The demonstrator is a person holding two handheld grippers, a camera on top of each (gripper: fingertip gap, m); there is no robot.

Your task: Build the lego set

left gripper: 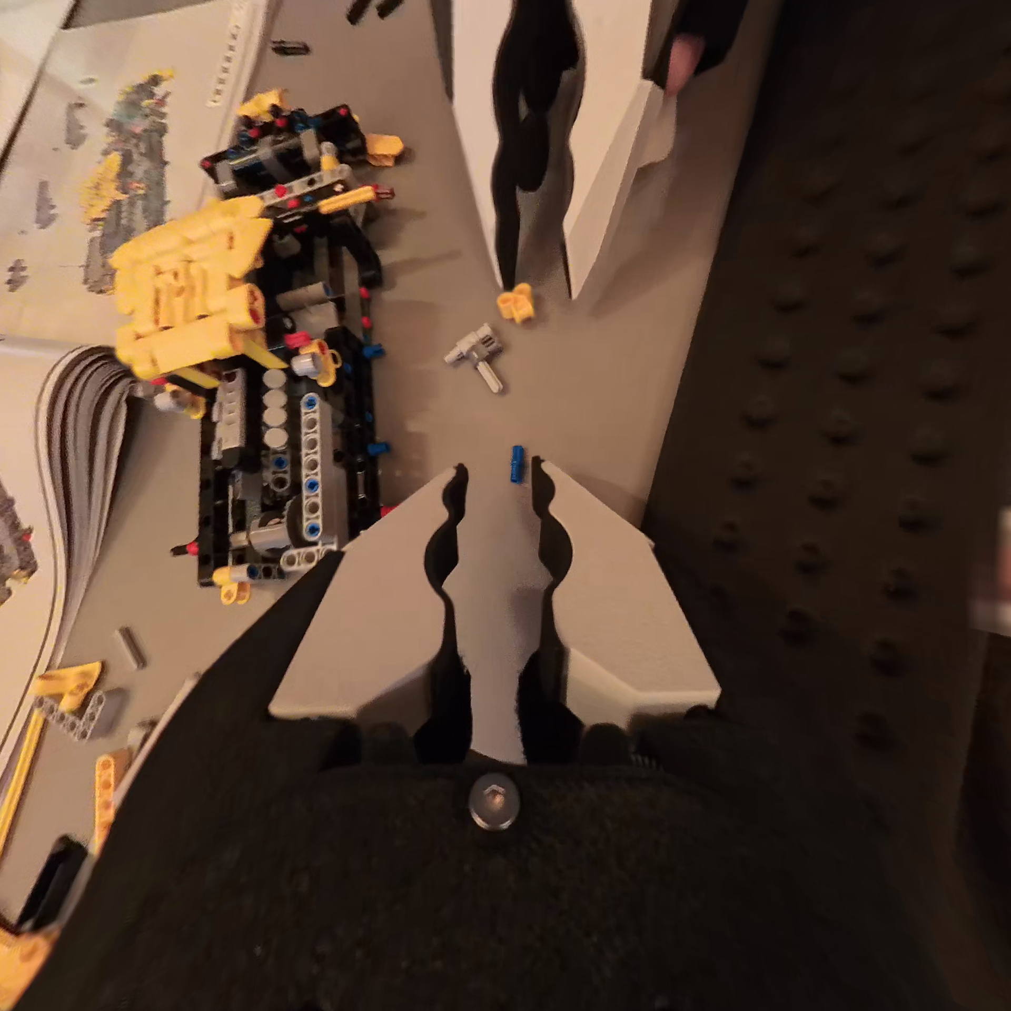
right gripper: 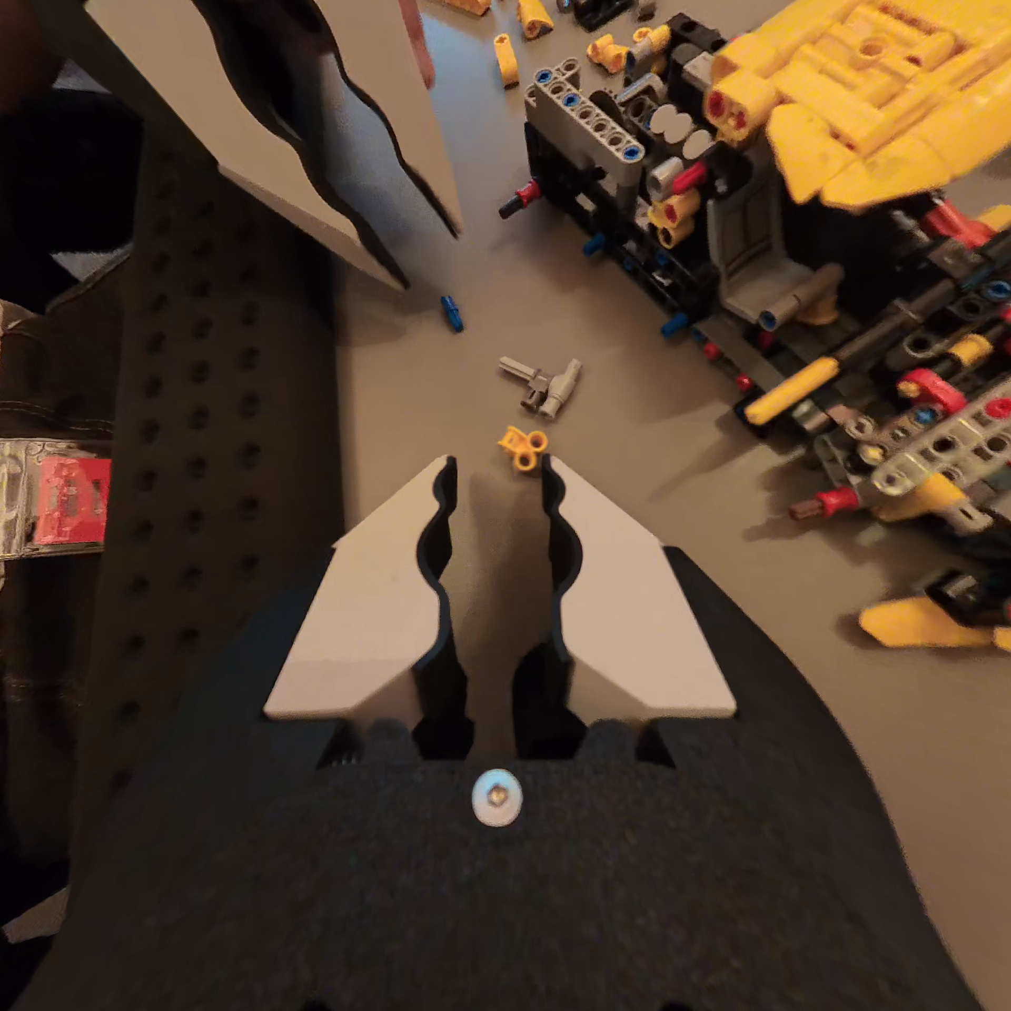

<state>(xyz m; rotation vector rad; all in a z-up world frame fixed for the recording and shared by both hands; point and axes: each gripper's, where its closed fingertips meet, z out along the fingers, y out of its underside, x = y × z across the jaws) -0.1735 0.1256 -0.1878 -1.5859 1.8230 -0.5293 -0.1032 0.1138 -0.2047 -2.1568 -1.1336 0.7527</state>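
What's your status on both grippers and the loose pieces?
Left gripper open, at blue pin. Right gripper open, at yellow connector. Grey piece lies between. Nothing blocking.

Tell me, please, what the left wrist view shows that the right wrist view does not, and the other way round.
Only the left wrist view shows the open instruction booklet lying beyond the model, and a yellow and grey angled beam near the bottom left edge.

Only the right wrist view shows a red and clear packet at the left edge.

Both show the yellow and black model, the blue pin, the grey connector, the small yellow connector, and both open grippers, left and right.
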